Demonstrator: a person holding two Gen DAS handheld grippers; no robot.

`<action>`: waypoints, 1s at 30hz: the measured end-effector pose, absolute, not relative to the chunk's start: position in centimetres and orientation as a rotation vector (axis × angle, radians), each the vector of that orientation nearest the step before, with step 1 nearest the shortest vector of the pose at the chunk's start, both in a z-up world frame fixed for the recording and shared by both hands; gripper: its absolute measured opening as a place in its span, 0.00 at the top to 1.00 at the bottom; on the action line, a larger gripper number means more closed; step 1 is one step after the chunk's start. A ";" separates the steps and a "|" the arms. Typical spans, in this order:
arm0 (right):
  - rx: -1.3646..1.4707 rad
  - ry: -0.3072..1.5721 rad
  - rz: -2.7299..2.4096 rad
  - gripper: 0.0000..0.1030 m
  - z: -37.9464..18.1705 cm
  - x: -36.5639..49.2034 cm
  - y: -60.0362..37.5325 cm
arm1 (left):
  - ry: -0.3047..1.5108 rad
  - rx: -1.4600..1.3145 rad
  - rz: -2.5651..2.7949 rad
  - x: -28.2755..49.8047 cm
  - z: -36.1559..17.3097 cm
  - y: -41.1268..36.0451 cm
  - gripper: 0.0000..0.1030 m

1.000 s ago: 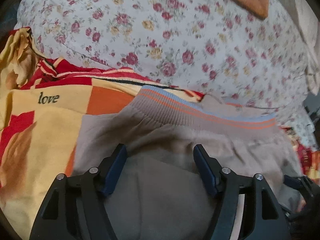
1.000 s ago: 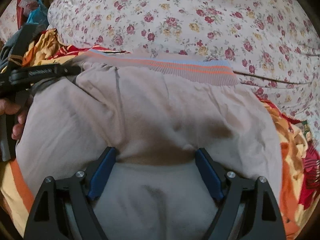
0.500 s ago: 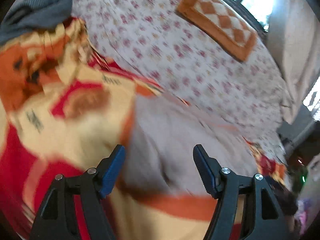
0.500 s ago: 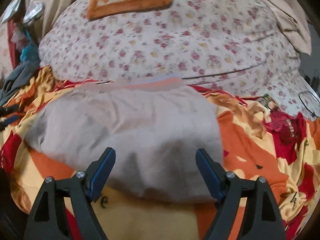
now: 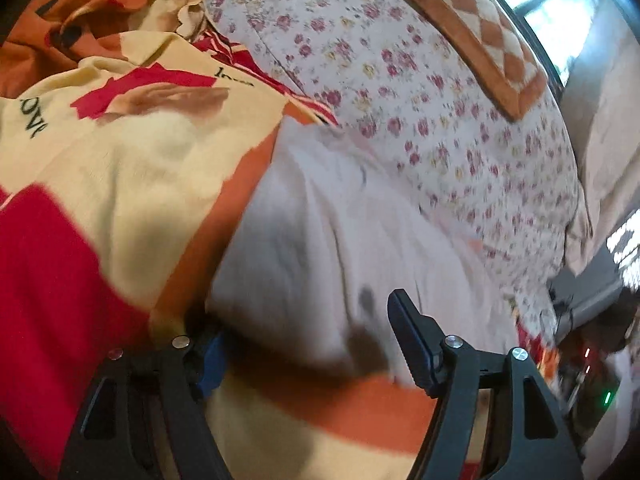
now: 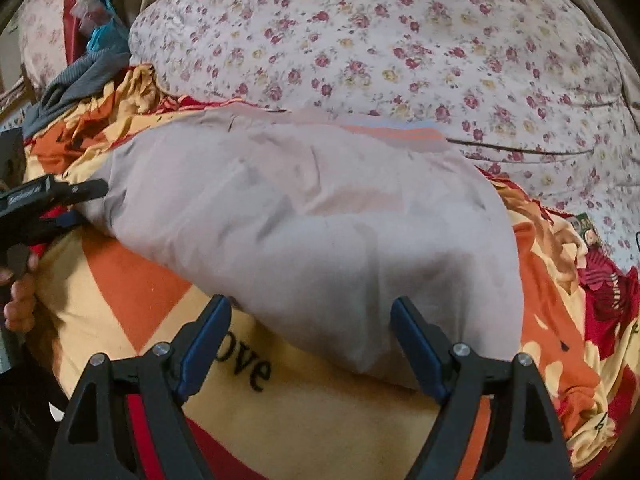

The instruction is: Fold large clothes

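Note:
A folded grey-beige garment (image 6: 320, 216) with an orange and blue striped waistband (image 6: 400, 132) lies on a yellow, red and orange blanket (image 6: 320, 408) printed with "love". My right gripper (image 6: 312, 340) is open at the garment's near edge, with the fold between its fingers and no pad pressing. My left gripper (image 5: 312, 344) is open at the garment's (image 5: 340, 240) left corner; cloth hides part of its left finger (image 5: 212, 356). In the right wrist view the left gripper (image 6: 86, 204) points at the garment's left end, held by a hand (image 6: 18, 300).
A floral quilt (image 6: 400, 52) rises behind the garment, with an orange checked cushion (image 5: 480, 40) on it. A grey knit piece (image 6: 80, 76) and other clothes are heaped at the far left. A bright window (image 5: 560, 20) and beige fabric (image 5: 612, 140) are at the right.
Both grippers have drawn back from above the garment to its near edge. The left one has slid to the garment's left corner and rolled. The garment stays folded.

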State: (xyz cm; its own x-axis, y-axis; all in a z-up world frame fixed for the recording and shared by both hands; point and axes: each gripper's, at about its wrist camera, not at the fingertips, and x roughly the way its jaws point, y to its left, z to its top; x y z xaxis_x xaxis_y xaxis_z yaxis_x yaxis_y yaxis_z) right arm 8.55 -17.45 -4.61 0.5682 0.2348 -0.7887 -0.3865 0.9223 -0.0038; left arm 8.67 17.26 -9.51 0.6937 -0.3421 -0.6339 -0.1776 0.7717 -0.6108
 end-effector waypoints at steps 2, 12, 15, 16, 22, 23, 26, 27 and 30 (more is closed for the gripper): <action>-0.168 0.890 0.352 0.17 -4.5 8.7 -17.9 | 0.829 -0.693 -0.096 9.8 -9.2 17.1 0.34; 0.067 0.834 0.214 0.17 -3.2 10.3 -23.3 | 0.812 -0.586 -0.086 10.6 -8.7 16.5 0.67; 0.111 0.801 0.126 0.17 -2.8 10.0 -25.8 | 0.821 -0.588 -0.089 11.2 -9.1 16.0 0.67; 0.107 0.791 0.089 0.17 -2.6 9.8 -26.8 | 0.808 -0.598 -0.098 11.2 -8.9 16.1 0.67; 0.116 0.820 -0.012 0.17 -3.8 7.9 -32.4 | 0.750 -0.544 -0.088 10.4 -7.0 16.1 0.96; 0.132 0.825 0.000 0.17 -4.0 7.6 -33.0 | 0.744 -0.540 -0.094 10.4 -6.7 16.1 0.96; 0.204 0.852 0.136 0.21 -4.7 7.4 -33.6 | 0.747 -0.539 -0.107 10.7 -6.7 16.4 0.95; 0.196 0.872 0.177 0.23 -5.2 7.7 -33.2 | 0.758 -0.545 -0.102 10.8 -7.0 16.4 0.94; 0.165 0.916 0.215 0.26 -6.6 8.8 -32.3 | 0.787 -0.562 -0.088 11.0 -8.1 16.5 0.90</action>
